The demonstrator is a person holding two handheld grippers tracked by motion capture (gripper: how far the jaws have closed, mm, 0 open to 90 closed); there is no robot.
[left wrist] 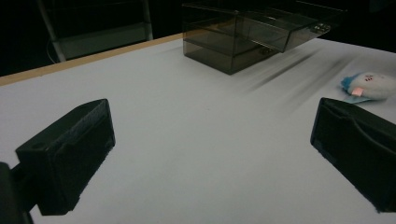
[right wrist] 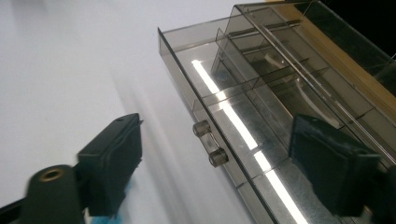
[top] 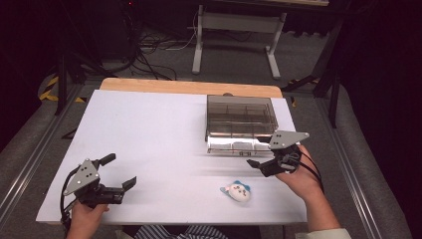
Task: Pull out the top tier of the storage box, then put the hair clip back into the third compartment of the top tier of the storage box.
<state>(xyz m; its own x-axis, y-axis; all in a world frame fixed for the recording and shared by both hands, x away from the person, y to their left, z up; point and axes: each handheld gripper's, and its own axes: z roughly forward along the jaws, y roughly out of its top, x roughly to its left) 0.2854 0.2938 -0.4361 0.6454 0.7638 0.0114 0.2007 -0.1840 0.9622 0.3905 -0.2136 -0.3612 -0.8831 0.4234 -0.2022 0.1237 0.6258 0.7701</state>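
Note:
A smoky clear drawer box (top: 241,117) stands at the back right of the white table (top: 149,129). Its drawer (top: 234,146) is pulled out toward me. In the right gripper view the drawer (right wrist: 243,121) shows several compartments, and its small clear handle (right wrist: 210,142) lies between the jaws without touching them. My right gripper (top: 259,157) (right wrist: 224,168) is open just in front of the drawer. A white and blue plush toy (top: 236,190) (left wrist: 369,85) lies on the table near the front edge, below the right gripper. My left gripper (top: 119,171) (left wrist: 210,154) rests open at the front left, holding nothing.
A wooden strip (top: 189,86) runs along the table's far edge. Behind it on the floor are a white desk frame (top: 234,35) and tangled cables (top: 154,55). The left gripper view shows the box (left wrist: 224,46) far across bare tabletop.

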